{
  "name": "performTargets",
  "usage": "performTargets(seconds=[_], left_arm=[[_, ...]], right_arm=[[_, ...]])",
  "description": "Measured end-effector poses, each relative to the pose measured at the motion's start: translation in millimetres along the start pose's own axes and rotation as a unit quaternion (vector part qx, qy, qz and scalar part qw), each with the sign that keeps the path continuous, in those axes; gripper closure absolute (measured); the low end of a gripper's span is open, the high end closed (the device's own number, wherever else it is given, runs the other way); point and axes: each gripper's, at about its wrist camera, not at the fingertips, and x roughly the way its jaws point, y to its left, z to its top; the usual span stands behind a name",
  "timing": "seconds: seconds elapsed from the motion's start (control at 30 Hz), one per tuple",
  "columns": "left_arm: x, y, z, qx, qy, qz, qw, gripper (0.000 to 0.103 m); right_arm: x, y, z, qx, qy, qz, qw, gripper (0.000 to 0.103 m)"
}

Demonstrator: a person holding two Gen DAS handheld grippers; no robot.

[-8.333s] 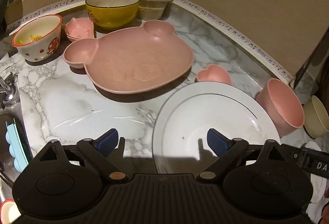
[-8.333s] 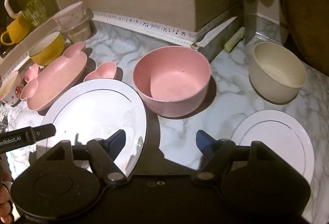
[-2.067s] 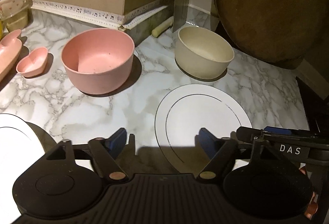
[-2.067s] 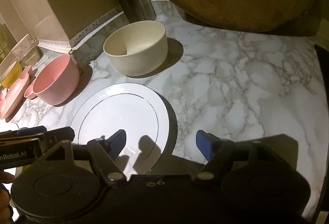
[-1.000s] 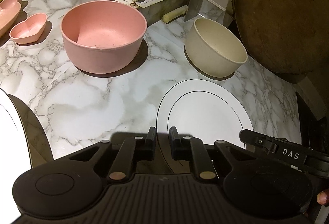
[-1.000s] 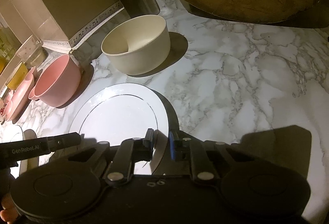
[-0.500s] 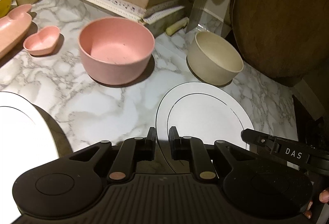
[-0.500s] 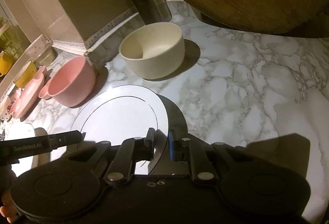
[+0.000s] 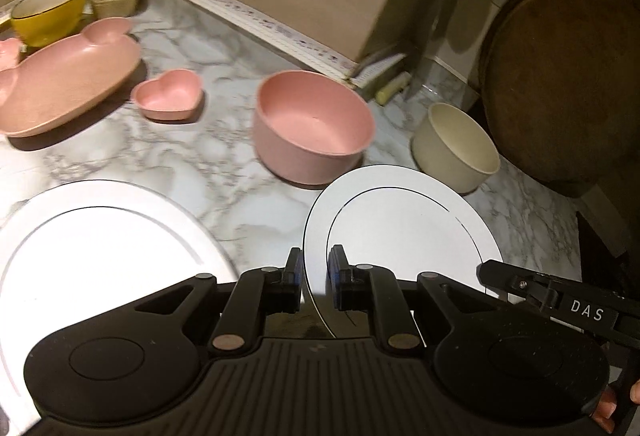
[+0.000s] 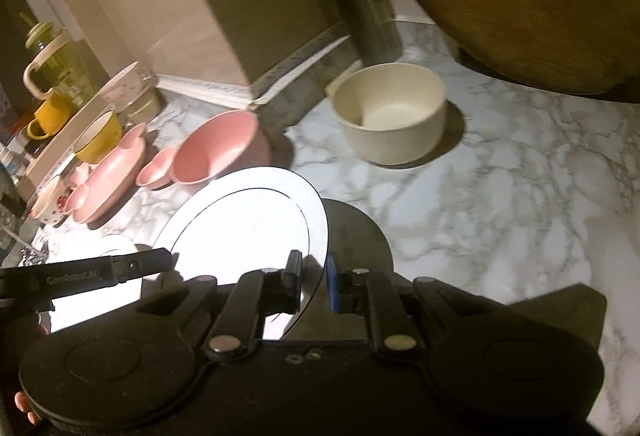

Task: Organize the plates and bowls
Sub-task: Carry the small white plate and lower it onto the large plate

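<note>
Both claws, the left gripper (image 9: 314, 276) and right gripper (image 10: 313, 274), pinch the small white plate (image 9: 400, 228) by opposite edges, with the big white plate (image 9: 100, 248) on its left.

Table (image 9: 192, 171): glossy marble-look surface, white with grey veining. Small white plate (image 9: 400, 220): smooth, glossy, thin dark ring. Pink bowl (image 9: 314, 123) and cream bowl (image 9: 456, 143): matt, plastic-like. Round board (image 9: 560, 75), right of frame: matt brown wood. Left gripper (image 9: 314, 278): matt black plastic, ribbed body, metal pivot pins.
</note>
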Motion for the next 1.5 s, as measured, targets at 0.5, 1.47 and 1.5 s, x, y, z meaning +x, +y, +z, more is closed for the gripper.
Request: performTargets(seconds=[0.5,1.47,1.5], left_arm=[[-38,70,-7,-0.044,-0.019,0.035,0.9982,0.09],[-65,163,-42,-0.099,-0.005,0.054,0.9936,0.09],[-65,163,-42,-0.099,-0.005,0.053,0.9936,0.09]], right_arm=[[15,72,-11,-0.041,0.018,0.039,0.998,0.091],[52,165,-42,-0.092,0.068,0.048,0.992,0.091],[53,165,-43,-0.092,0.07,0.047,0.992,0.091]])
